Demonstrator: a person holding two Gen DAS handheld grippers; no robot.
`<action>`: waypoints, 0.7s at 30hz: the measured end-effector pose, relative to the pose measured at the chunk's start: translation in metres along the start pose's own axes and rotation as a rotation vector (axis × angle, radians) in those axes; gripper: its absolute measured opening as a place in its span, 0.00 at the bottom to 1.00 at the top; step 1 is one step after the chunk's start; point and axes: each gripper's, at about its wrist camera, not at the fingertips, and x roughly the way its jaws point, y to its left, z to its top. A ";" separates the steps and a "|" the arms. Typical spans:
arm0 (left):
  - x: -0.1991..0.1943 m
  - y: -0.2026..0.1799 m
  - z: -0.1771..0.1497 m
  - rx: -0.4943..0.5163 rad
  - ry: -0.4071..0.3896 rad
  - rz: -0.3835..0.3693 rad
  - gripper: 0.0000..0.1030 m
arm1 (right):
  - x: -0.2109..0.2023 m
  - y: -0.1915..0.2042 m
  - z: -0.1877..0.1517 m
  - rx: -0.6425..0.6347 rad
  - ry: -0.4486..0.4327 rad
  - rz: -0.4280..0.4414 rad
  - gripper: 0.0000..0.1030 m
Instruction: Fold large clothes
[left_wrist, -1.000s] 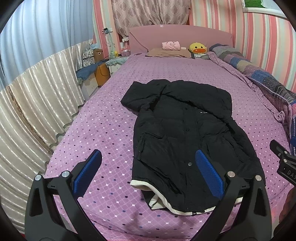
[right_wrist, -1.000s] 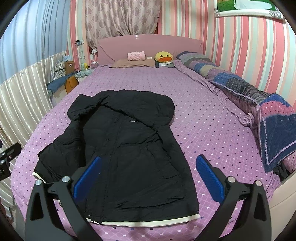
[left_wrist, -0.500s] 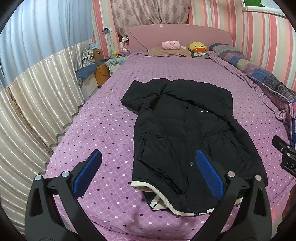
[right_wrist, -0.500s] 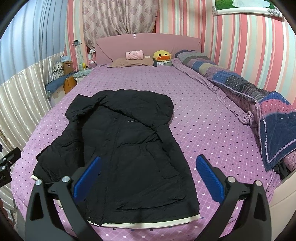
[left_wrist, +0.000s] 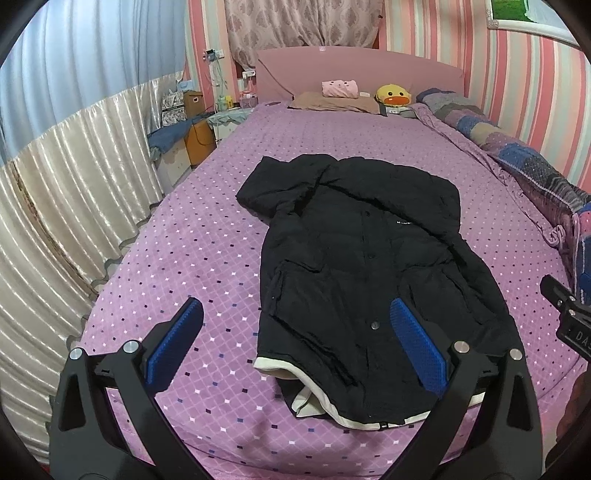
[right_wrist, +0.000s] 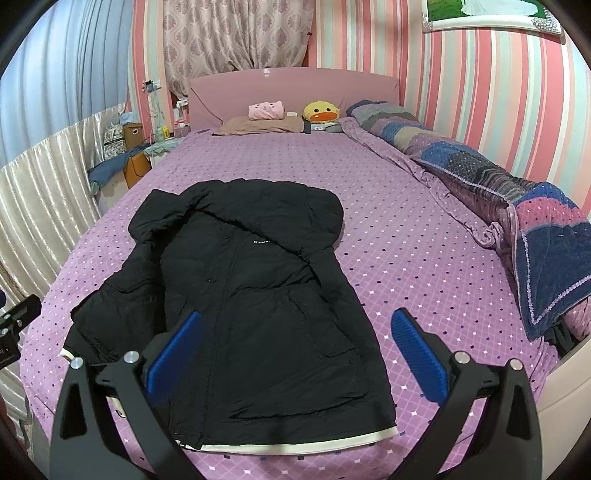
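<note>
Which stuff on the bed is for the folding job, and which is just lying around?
For the job: black coat; left claw, open; right claw, open.

Just lying about: yellow duck toy; pink pillow; patchwork quilt.

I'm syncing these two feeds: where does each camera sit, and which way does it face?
Left wrist: on the left gripper at the bed's foot, facing the headboard across the black coat; its own open blue fingers show.
Right wrist: on the right gripper, further right, same heading; open fingers show.
Shared: coat, purple bedsheet, yellow duck plush.
</note>
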 end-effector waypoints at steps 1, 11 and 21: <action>0.001 -0.001 0.000 0.005 0.004 -0.004 0.97 | -0.001 0.001 -0.001 -0.001 -0.002 -0.003 0.98; 0.001 -0.002 0.001 0.006 0.005 0.000 0.97 | 0.001 0.001 -0.001 0.004 -0.007 -0.001 0.98; 0.002 0.002 0.000 0.010 0.005 0.017 0.97 | 0.002 0.003 0.001 -0.009 -0.011 0.004 0.98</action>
